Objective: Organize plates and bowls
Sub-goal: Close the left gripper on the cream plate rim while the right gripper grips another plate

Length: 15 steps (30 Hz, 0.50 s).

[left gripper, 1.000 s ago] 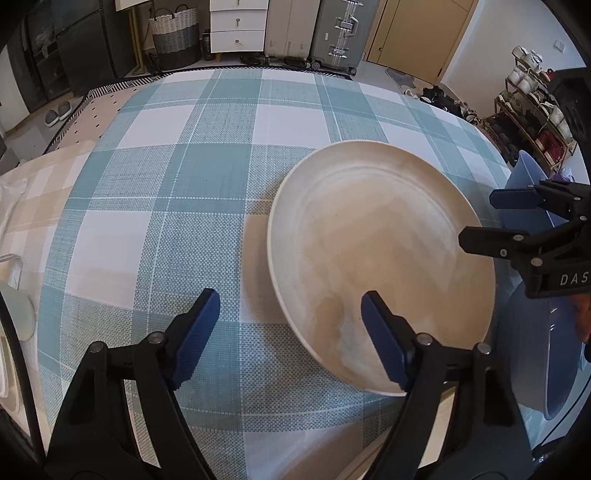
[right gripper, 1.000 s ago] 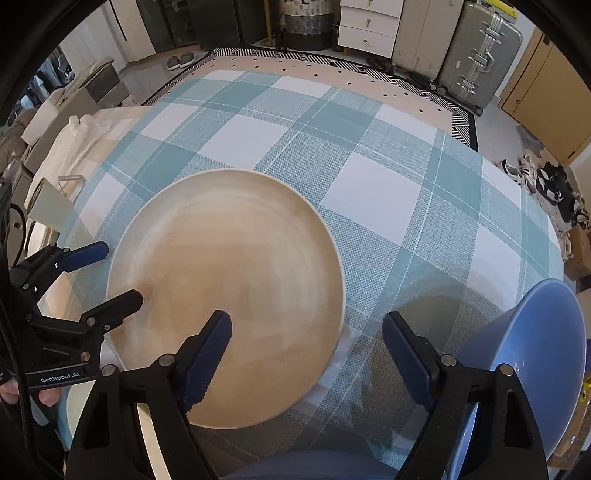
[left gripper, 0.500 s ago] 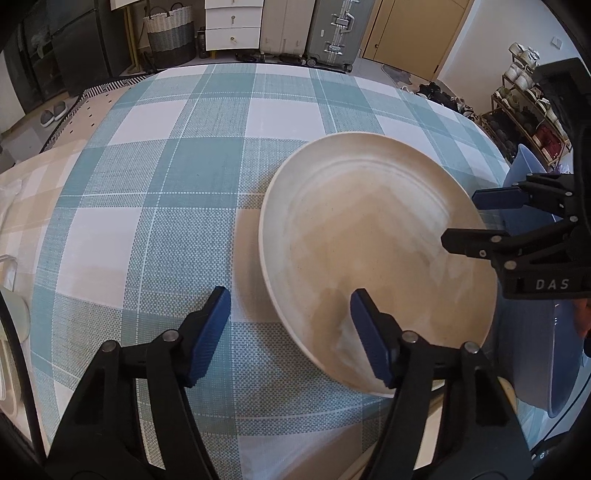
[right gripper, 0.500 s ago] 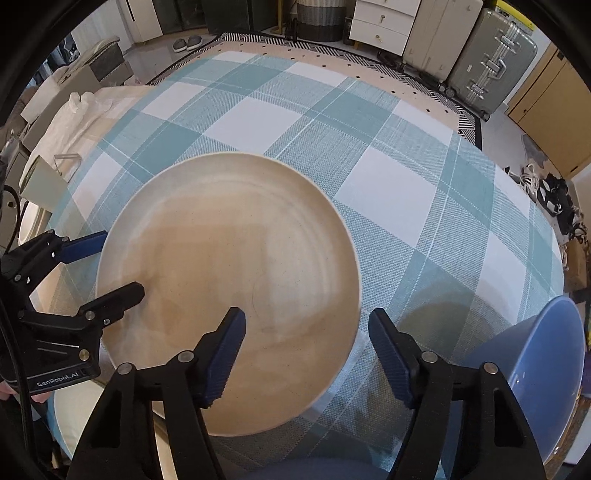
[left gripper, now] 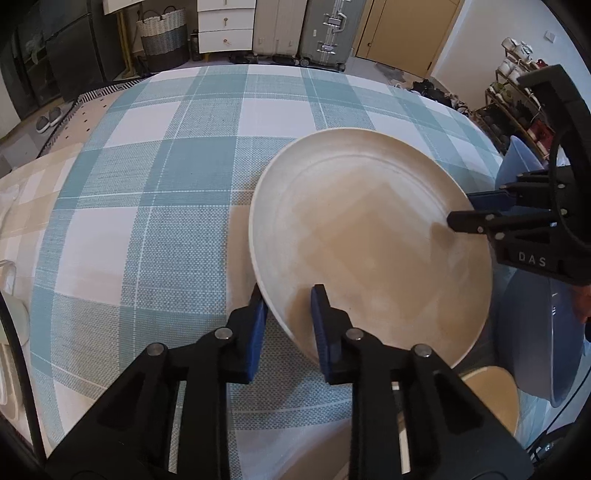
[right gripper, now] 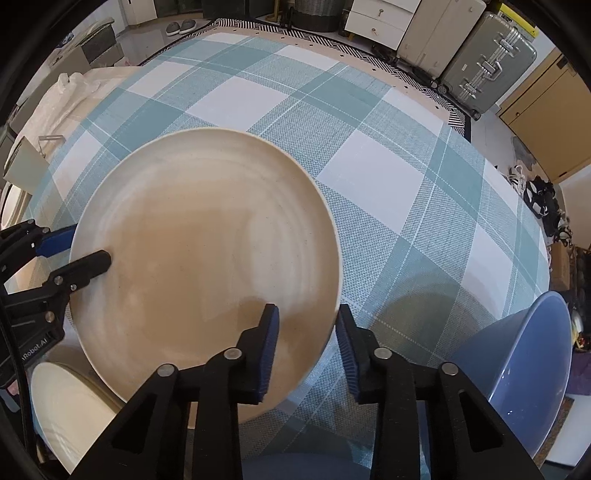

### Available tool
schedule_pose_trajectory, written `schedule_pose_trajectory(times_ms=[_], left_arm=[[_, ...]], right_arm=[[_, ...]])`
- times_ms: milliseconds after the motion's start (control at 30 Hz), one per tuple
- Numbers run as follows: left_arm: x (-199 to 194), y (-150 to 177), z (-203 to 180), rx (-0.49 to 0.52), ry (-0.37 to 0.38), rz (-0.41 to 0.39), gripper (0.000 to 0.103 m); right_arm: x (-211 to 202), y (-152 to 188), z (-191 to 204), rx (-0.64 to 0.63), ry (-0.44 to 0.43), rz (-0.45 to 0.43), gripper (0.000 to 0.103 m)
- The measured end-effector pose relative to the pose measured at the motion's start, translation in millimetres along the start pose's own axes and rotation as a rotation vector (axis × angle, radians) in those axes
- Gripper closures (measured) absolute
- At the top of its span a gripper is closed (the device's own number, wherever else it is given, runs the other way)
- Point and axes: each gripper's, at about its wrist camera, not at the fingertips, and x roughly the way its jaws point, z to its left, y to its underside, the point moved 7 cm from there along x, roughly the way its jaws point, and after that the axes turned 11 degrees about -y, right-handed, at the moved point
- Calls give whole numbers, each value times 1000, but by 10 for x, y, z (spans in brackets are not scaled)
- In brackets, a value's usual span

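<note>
A large beige plate (left gripper: pixel 369 240) (right gripper: pixel 203 251) lies on the teal-and-white checked tablecloth (left gripper: pixel 166 184). My left gripper (left gripper: pixel 288 299) straddles its near-left rim, one blue pad under the edge and one on the plate's face; its jaws are closing and pinch the rim. From the right wrist view the left gripper (right gripper: pixel 81 251) clamps the plate's left edge. My right gripper (right gripper: pixel 307 314) straddles the opposite rim, jaws closing, pads against the edge. It shows in the left wrist view as the right gripper (left gripper: pixel 476 210) at the plate's right side.
A blue bowl (right gripper: pixel 517 369) (left gripper: pixel 535 332) stands at the table's right edge, close to my right gripper. A cream dish (right gripper: pixel 62 406) (left gripper: pixel 487 398) sits partly under the plate's near side. Suitcases (left gripper: pixel 325 33), drawers and a basket stand on the floor beyond the far edge.
Both grippers have gone from wide open to closed onto the plate's rim, one on each side. Neither hand has shifted much; the plate stays where it was.
</note>
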Motion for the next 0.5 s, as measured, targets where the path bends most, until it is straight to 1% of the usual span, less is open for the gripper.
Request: schedule_pose_trajectory(times_ms=[33, 100, 333, 500], left_arm=[[-5, -1, 5, 1, -12, -4, 82], [-18, 1, 24, -7, -15, -9, 83], [-51, 11, 70, -17, -21, -15, 84], [-143, -11, 117, -27, -27, -38, 84]], right_arm=[[-11, 4, -7, -2, 2, -5, 84], [-31, 10, -17, -8, 11, -18, 89], [-110, -42, 29, -6, 12, -57, 91], [-187, -95, 55, -8, 16, -83, 91]])
